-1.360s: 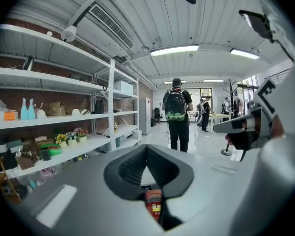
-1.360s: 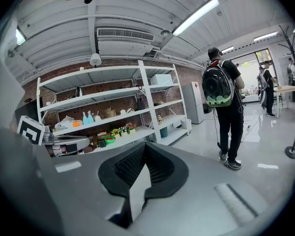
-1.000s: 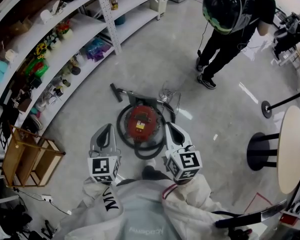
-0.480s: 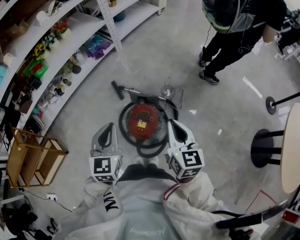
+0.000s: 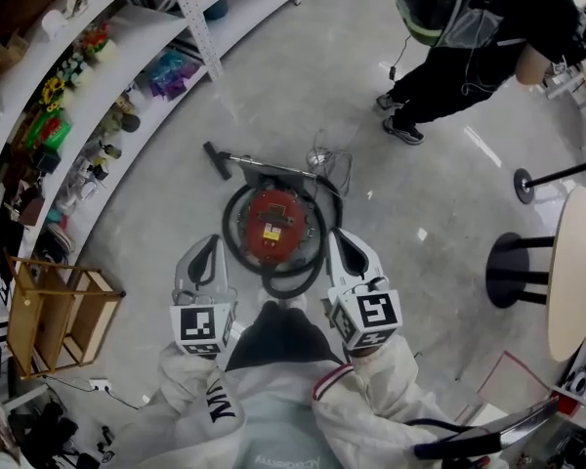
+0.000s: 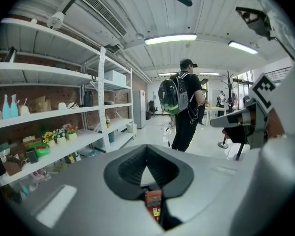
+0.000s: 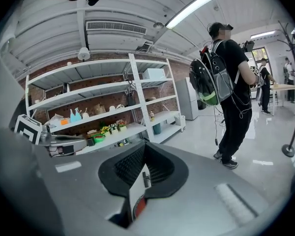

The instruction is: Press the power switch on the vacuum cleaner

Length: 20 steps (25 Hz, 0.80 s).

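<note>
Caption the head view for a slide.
Left hand-held gripper and right hand-held gripper, both shut, held above the red vacuum cleaner.

Right gripper (image 7: 144, 151) fingers (image 7: 122, 167) together before shelves (image 7: 113, 117) and a backpacked person (image 7: 233, 97)

Vacuum cleaner (image 5: 273, 228) now sits nearer, between left hand-held gripper (image 5: 207, 247) and right hand-held gripper (image 5: 340, 242); bystander (image 5: 469, 37) drifts toward the view's top edge.
</note>
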### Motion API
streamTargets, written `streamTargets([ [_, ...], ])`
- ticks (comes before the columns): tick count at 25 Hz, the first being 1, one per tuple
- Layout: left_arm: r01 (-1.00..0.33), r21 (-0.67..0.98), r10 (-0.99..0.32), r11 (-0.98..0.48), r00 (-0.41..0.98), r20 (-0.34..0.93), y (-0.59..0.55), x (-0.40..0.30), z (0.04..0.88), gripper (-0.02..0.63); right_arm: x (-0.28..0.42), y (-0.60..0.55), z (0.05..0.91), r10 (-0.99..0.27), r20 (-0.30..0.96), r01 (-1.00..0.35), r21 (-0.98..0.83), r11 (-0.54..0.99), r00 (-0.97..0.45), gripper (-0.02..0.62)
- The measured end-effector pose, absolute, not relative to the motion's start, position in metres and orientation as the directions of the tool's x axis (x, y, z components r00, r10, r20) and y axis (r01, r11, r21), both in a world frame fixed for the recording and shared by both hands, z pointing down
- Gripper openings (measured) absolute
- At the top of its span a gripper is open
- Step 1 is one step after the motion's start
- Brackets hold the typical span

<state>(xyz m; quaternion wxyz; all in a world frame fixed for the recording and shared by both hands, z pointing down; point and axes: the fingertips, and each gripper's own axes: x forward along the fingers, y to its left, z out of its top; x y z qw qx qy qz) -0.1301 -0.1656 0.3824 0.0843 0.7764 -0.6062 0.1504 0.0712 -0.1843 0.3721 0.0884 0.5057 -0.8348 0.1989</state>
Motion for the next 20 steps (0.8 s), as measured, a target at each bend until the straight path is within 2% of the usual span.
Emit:
streamTargets([
  [20, -0.939, 0.007, -0.841, -0.343, 0.310, 0.443, -0.174, -0.109, 0.497, 0.000, 0.057, -0.187, 0.460, -0.771, 0.447, -0.891, -0.237, 0.387, -0.454, 0.000],
])
